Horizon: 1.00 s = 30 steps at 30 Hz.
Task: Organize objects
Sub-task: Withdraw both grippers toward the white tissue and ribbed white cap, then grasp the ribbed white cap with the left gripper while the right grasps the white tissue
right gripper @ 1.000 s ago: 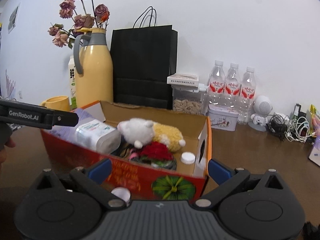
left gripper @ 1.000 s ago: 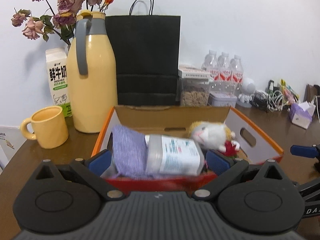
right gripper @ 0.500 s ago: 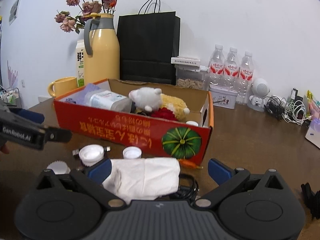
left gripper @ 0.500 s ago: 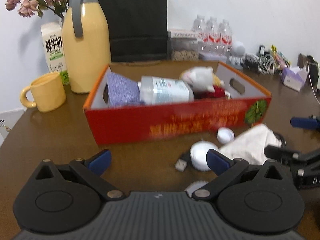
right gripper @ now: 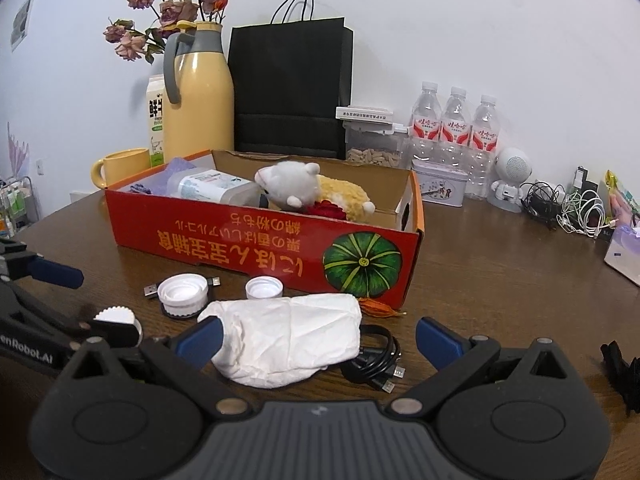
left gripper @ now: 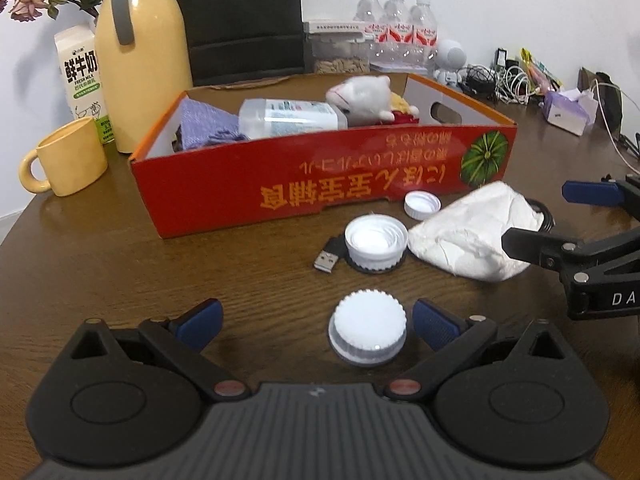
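Worktop [left gripper: 100, 256] view from the left wrist: left hand-held gripper [left gripper: 316, 322] spread wide, ridged white cap [left gripper: 367, 333] lying between its blue pads, nearer the right one, not pinched. Beyond, an upturned white lid [left gripper: 376, 242], small cap [left gripper: 422, 205], crumpled white tissue [left gripper: 472, 232], red box [left gripper: 320, 184] holding plush toy [left gripper: 362, 94] and bottle [left gripper: 288, 118].

Right wrist view: right hand-held gripper [right gripper: 318, 338] spread too, tissue [right gripper: 292, 338] lying between the pads, touching the left one; black cable [right gripper: 376, 360] just beside.
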Each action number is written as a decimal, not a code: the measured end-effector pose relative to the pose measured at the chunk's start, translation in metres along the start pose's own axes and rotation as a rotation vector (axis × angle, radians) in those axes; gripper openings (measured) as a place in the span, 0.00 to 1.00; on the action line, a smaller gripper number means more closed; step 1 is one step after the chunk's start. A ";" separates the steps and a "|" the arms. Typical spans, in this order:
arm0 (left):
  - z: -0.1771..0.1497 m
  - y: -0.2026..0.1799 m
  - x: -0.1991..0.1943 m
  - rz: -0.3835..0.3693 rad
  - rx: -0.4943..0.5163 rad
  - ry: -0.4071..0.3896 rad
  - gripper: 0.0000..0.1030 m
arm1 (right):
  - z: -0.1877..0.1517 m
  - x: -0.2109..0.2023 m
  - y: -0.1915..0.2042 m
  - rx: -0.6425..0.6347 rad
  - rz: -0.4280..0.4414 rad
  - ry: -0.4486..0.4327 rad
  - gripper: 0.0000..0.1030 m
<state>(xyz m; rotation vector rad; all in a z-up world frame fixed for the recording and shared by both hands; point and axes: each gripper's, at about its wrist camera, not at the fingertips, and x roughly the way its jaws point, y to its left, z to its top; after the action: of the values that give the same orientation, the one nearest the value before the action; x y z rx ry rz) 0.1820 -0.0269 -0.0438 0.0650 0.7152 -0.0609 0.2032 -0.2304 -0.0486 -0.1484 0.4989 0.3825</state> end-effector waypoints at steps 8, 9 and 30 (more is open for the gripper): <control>-0.003 0.002 0.003 -0.018 -0.021 0.004 1.00 | -0.001 -0.001 0.004 -0.008 -0.013 -0.005 1.00; -0.003 0.002 0.003 -0.019 -0.026 0.001 1.00 | -0.001 -0.001 0.004 -0.007 -0.012 -0.005 1.00; -0.003 0.017 -0.011 -0.063 -0.089 -0.062 0.39 | -0.001 0.003 0.020 -0.040 -0.010 0.022 1.00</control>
<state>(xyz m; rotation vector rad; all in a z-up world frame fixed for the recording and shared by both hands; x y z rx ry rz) 0.1734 -0.0094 -0.0382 -0.0445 0.6570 -0.0909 0.1971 -0.2110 -0.0516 -0.1939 0.5122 0.3811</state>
